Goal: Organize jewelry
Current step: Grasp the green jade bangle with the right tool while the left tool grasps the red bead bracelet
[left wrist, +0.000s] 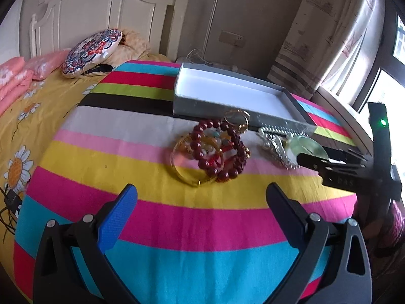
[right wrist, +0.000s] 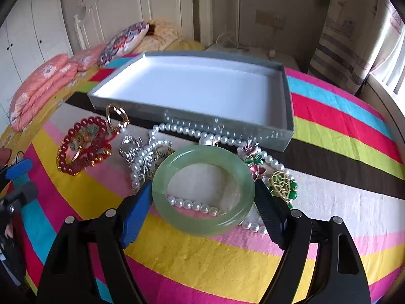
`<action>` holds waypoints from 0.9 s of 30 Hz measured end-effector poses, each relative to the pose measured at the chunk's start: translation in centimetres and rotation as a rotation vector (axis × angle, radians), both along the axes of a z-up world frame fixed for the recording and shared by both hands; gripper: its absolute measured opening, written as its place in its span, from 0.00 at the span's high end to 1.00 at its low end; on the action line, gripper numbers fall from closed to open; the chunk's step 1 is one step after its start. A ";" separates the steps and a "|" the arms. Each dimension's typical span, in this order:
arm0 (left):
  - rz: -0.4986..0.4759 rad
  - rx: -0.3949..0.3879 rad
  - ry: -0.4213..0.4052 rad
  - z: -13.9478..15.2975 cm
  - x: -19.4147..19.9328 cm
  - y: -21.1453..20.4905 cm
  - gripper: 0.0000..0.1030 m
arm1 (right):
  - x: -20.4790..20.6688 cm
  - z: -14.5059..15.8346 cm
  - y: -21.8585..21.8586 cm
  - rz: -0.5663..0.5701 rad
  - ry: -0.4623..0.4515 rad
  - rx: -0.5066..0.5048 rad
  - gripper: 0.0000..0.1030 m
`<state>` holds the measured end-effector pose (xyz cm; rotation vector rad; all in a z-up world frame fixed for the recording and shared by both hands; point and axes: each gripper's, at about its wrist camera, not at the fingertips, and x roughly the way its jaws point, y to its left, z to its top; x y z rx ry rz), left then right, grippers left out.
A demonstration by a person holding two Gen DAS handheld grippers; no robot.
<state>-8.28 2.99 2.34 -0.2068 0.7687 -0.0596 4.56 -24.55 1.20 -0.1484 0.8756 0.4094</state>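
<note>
Nothing had yet been placed in the grey box (right wrist: 162, 111), whose white floor lay bare at the far side of the striped bed cover (right wrist: 202, 258). The green bangle (right wrist: 202, 190) was bracketed by the right tongs (right wrist: 205, 202), both pads seemingly touching its rim, so a grasp was judged begun. The left tongs (left wrist: 202, 202) were held released above the cover, just short of the red bead bracelet (left wrist: 217, 149). The pearl necklace (right wrist: 187, 129), brooches and gold rings remained unsorted. The silver tangle could not be made out clearly.
</note>
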 end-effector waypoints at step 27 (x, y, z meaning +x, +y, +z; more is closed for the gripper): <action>-0.262 0.223 0.129 -0.9 11.9 -2.5 0.80 | -0.7 1.2 -1.9 -0.044 -0.063 0.107 0.25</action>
